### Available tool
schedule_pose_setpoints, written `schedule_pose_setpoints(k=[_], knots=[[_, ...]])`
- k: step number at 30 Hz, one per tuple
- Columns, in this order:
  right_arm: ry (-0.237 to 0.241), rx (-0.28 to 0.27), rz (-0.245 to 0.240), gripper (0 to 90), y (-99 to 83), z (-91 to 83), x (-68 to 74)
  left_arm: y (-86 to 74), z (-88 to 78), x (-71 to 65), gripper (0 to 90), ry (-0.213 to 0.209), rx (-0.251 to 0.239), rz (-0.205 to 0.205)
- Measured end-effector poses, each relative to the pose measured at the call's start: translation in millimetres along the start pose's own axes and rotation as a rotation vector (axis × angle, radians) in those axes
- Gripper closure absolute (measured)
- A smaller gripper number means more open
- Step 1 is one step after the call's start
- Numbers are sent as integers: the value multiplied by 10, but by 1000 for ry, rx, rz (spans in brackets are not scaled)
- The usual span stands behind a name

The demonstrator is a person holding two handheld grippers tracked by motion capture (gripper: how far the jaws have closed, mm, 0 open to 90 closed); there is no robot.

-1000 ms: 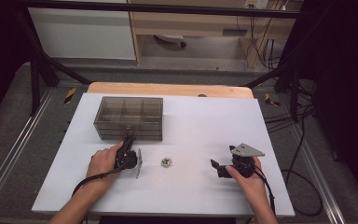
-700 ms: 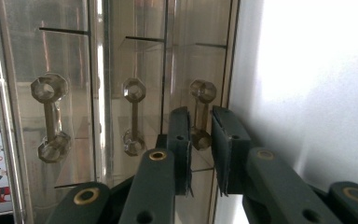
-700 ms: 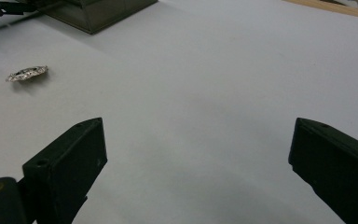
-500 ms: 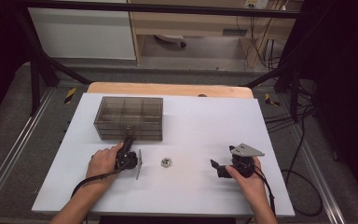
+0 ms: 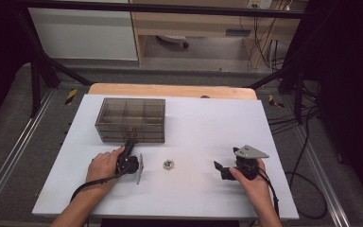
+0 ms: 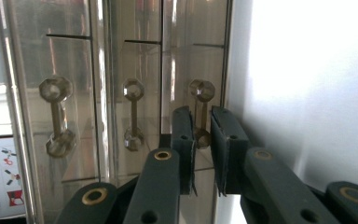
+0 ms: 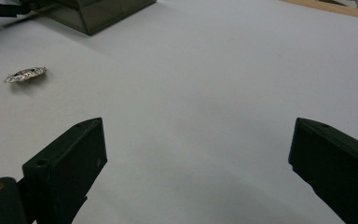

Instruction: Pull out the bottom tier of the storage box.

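**Left tool closing on a drawer handle of the clear box**

On the white table (image 5: 194,123) stands a smoky clear plastic drawer box (image 5: 130,119), toward the far left. The left tool (image 5: 128,147) is at the box's near face. In the left gripper view its two black jaws stand on either side of the rightmost of three dumbbell-shaped drawer handles (image 6: 202,112), with the handle's lower end between the pads. The jaws have just been closing, and only a narrow gap remains; whether the pads already press on the handle I cannot tell. The other two handles sit to the left, untouched.

The right tool (image 5: 223,169) rests low over the table at the near right, well apart from the box, its jaws spread wide with nothing between them. A small shiny ring-shaped metal piece (image 5: 168,164) lies flat on the table between the two tools, nearer the left one.
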State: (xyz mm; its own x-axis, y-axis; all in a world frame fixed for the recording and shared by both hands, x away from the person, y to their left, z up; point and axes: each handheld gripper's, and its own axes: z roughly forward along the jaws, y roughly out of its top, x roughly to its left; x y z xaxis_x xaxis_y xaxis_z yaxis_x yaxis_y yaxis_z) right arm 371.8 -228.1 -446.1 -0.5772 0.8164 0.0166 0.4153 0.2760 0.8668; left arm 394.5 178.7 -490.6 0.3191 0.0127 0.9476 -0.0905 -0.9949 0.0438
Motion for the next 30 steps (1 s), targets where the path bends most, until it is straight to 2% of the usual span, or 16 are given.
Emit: schedule_pose_setpoints(k=[4,6,11,15,17,18,22,26,29,30], knots=[[-1,-1,1,43,3,-6,-2,-31,-85,-6,798,-10,-15,-10],[-2,0,-1,43,2,-5,-10,-37,-154,-29,797,-21,-29,4],[-1,-2,0,43,1,-5,-12,-36,-220,-44,795,-30,-33,4],[-3,0,2,42,2,-10,-14,-47,-239,-25,792,-50,-36,-18],[-2,-1,2,41,1,-12,-16,-64,-241,1,774,-74,-31,-49],[-2,1,1,41,0,-12,-14,-75,-251,16,720,-84,-28,-63],[2,4,-2,41,-2,-6,-6,-119,-268,77,655,-121,-45,-124],[2,10,-5,41,-6,4,4,-149,-280,171,608,-163,-79,-239],[1,6,-5,42,-3,0,6,-172,-295,220,576,-194,-111,-279],[0,6,-9,42,-3,-2,3,-185,-295,238,560,-207,-131,-305]])
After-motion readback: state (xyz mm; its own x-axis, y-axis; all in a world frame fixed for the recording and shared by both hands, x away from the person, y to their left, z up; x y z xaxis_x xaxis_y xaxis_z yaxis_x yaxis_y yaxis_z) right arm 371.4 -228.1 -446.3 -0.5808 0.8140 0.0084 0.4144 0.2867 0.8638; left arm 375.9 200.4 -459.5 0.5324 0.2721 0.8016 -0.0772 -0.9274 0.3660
